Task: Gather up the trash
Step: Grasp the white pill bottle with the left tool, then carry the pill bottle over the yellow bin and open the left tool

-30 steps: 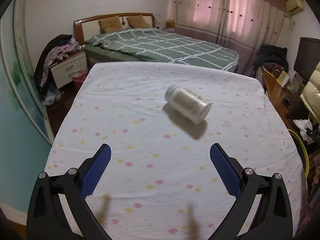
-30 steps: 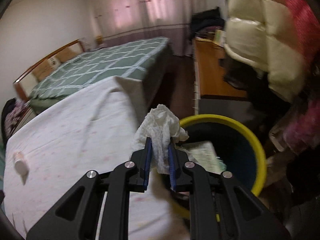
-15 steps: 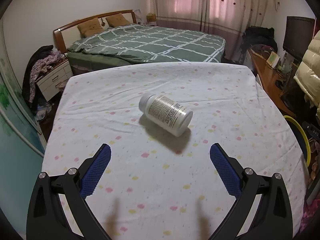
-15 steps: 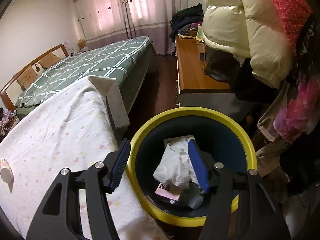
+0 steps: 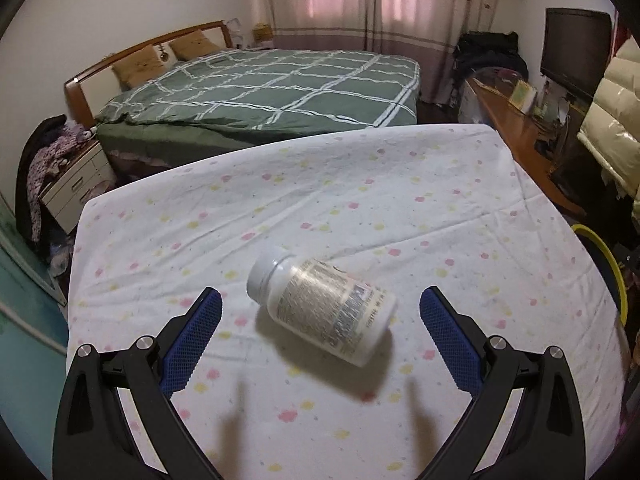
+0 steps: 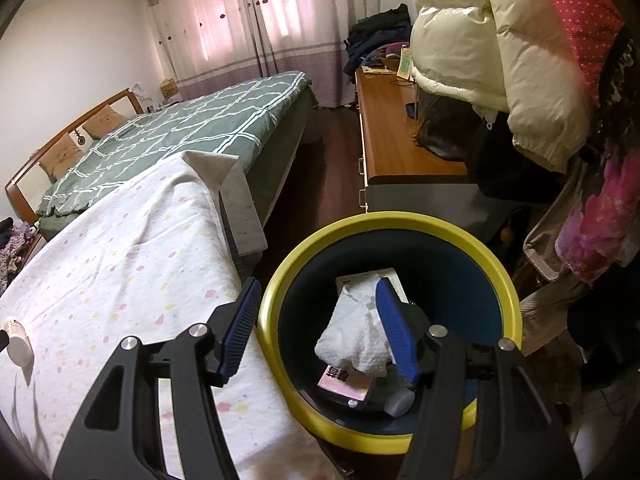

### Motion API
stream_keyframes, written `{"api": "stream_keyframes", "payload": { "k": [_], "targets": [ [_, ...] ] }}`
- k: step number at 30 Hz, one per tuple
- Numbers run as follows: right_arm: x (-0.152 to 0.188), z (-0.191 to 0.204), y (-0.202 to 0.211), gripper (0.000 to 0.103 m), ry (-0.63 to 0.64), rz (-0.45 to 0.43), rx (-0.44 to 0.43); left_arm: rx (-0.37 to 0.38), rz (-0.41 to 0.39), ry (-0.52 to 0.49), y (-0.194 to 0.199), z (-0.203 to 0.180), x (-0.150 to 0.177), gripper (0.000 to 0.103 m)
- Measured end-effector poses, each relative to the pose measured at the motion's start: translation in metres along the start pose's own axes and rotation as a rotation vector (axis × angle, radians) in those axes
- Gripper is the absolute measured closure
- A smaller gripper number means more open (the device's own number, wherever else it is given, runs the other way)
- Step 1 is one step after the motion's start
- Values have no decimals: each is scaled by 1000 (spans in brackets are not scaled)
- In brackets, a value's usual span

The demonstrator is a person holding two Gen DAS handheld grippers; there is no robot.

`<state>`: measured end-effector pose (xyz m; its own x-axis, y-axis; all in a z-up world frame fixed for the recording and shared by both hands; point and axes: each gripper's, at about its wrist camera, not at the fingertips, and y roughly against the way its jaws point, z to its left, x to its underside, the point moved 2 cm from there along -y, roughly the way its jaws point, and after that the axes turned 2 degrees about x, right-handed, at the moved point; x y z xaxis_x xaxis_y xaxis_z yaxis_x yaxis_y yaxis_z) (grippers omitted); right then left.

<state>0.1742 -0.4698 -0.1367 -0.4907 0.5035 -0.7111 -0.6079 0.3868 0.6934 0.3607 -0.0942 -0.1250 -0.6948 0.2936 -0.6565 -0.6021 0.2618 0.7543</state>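
While both grippers stand open, trash lies collected and uncollected.
The right gripper (image 6: pixel 316 326), jaws just opened, hangs over crumpled tissue (image 6: pixel 352 332) in the bin (image 6: pixel 400 220); the left gripper (image 5: pixel 320 316) straddles the untouched bottle (image 5: pixel 320 312).

White bottle (image 5: pixel 320 312) w/ grey print label, centre; white sheet (image 5: pixel 360 200) w/ pink/yellow dots; green quilt (image 5: pixel 272 88), white grid, top; yellow-rimmed dark blue bin (image 6: pixel 400 228), lower right.

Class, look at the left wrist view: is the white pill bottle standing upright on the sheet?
No, the white pill bottle lies on its side on the dotted sheet, cap pointing away, between the left gripper's open jaws.
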Motion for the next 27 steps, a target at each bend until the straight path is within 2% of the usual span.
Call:
{"api": "stream_keyframes", "payload": {
  "k": [13, 15, 16, 17, 23, 27],
  "targets": [
    [0, 2, -3, 46, 2, 12, -14, 139, 54, -106, -27, 6, -9, 5],
    [0, 3, -4, 46, 3, 13, -17, 134, 63, -121, -31, 4, -8, 5],
    [1, 3, -4, 46, 3, 13, -20, 125, 68, -125, -32, 3, -7, 11],
    [1, 3, -4, 46, 3, 12, -23, 120, 73, -124, -33, 2, -6, 12],
    [1, 3, 1, 46, 7, 8, -48, 76, 68, -119, -27, -16, -4, 13],
    [-2, -2, 13, 46, 24, -12, -66, 91, 52, -145, -12, -49, -6, 13]
  ]
}}
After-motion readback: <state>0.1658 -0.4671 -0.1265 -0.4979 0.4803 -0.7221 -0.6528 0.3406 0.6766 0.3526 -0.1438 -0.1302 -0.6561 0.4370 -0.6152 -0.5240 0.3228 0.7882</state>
